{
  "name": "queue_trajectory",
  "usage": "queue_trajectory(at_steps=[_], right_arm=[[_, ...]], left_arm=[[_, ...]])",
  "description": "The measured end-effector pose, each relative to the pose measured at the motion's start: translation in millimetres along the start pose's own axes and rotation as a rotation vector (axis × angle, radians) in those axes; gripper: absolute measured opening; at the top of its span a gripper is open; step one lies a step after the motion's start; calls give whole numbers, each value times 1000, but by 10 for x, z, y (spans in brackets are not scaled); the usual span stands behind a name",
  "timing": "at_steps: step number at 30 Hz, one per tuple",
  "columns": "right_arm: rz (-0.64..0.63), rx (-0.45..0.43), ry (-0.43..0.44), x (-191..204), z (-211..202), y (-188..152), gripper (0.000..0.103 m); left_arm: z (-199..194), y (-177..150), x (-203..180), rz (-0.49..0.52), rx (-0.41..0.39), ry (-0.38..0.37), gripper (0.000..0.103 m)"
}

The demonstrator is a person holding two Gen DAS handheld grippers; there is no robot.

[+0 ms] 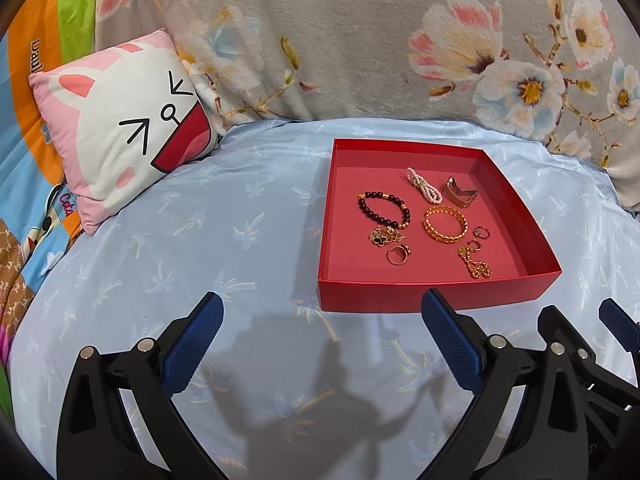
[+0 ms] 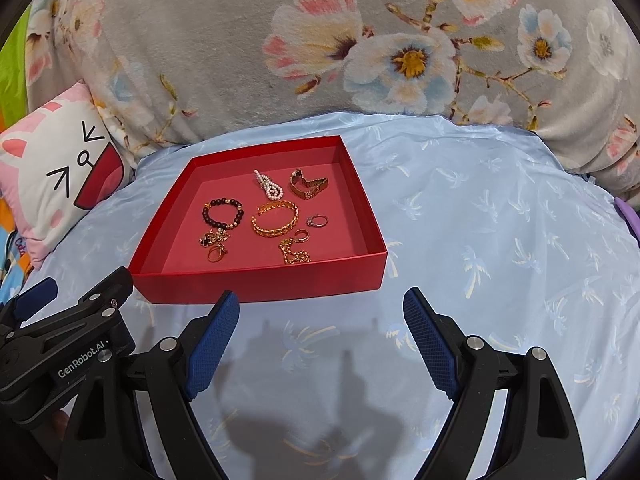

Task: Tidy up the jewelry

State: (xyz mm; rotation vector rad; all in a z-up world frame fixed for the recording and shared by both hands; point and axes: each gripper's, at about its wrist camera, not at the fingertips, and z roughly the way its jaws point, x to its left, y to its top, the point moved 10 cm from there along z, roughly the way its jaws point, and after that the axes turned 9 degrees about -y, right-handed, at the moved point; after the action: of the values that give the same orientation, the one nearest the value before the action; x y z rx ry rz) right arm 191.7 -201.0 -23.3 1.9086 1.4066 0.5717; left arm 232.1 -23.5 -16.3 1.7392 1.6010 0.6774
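Right wrist view shows a pale blue bedsheet [image 2: 500,240] bearing a shallow red tray [image 2: 260,284], which lies ahead and to the left of the right gripper [image 2: 320,320], whose jaws stand wide apart with nothing between them. From the left gripper [image 1: 320,320], equally spread and empty, the tray sits ahead and to the right, so neither hand looks clearly nearer. Inside lie a gold bangle [image 2: 275,220], a dark bead bracelet [image 2: 222,213] and small rings [image 2: 317,221], all loose.

The tray [image 2: 256,284] with the jewelry in it lies ahead-left of the right claw [image 2: 322,312], ahead-right of the left claw [image 1: 322,314].
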Motion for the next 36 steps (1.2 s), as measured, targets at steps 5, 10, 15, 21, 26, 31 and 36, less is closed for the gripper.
queue_trajectory(at_steps=[5,10,15,21,26,31,36], right_arm=[[0,-2,0,2,-5,14,82],[1,-2,0,2,-8,11,82],[0,-2,0,1,-10,9,82],[0,-3,0,0,-12,7,82],[1,-2,0,-5,-11,0,82],[1,-6,1,-3,-15,10,82],[2,-6,1,-7,-15,3,82]], left_arm=[[-4,1,0,-1,0,0,97],[-10,10,2,-1,-1,0,97],[-26,17,7,-2,0,-1,97],[-26,18,8,-3,-1,-1,97],[-21,14,9,-3,-1,-1,97],[-52,15,15,-4,-5,2,96],[-65,19,13,-6,-5,2,96]])
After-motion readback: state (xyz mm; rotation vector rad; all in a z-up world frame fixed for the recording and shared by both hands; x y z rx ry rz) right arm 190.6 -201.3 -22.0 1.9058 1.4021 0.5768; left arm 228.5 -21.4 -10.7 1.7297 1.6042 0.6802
